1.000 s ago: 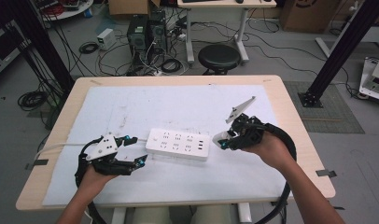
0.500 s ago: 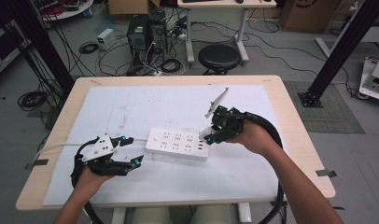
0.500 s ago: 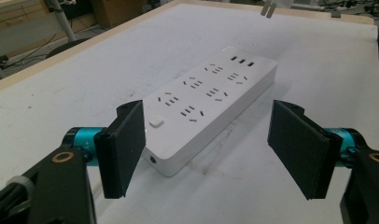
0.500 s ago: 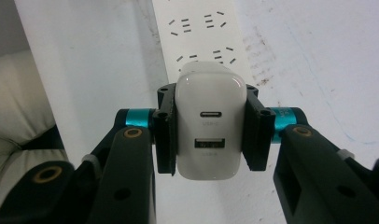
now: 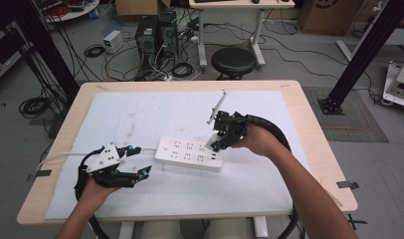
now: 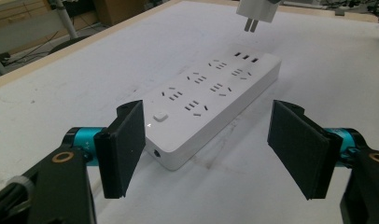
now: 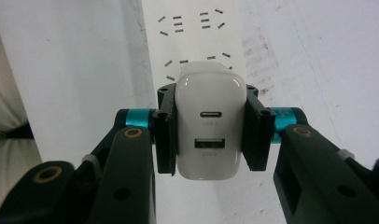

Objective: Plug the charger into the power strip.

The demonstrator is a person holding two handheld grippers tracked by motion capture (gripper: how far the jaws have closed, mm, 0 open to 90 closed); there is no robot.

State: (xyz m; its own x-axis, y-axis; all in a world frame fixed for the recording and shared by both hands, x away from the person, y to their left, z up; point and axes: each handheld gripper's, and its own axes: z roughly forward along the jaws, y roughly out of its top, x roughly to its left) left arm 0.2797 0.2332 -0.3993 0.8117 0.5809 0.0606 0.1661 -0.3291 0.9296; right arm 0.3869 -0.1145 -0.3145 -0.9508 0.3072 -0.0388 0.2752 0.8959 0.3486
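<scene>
In the high view, a white power strip (image 5: 190,154) lies flat near the middle of the table (image 5: 309,114), on a white sheet that covers most of the top. The right hand-held gripper (image 5: 215,144) hangs over the right end of the strip, pointing down at it, with a white charger (image 5: 213,141) clamped between its jaws. The left hand-held gripper (image 5: 140,162) rests low at the near left of the table, its jaws spread and aimed toward the strip's left end, just short of it. A black stool (image 5: 233,59) stands on the floor beyond the far edge of the table.

In the left gripper view, the left hand-held gripper (image 6: 208,147) holds nothing: its two black pads stand wide apart on either side of the power strip's (image 6: 211,100) near end, clear of it. The strip's switch and rows of sockets face up. The charger (image 6: 256,9) hovers above the far end, its two flat pins pointing down and not yet in a socket.

In the right gripper view, the right hand-held gripper (image 7: 208,128) grips the charger (image 7: 208,126) by its two sides, both pads pressed against the white body. The charger's two ports face the camera. Below it, the power strip (image 7: 192,28) shows its sockets.
</scene>
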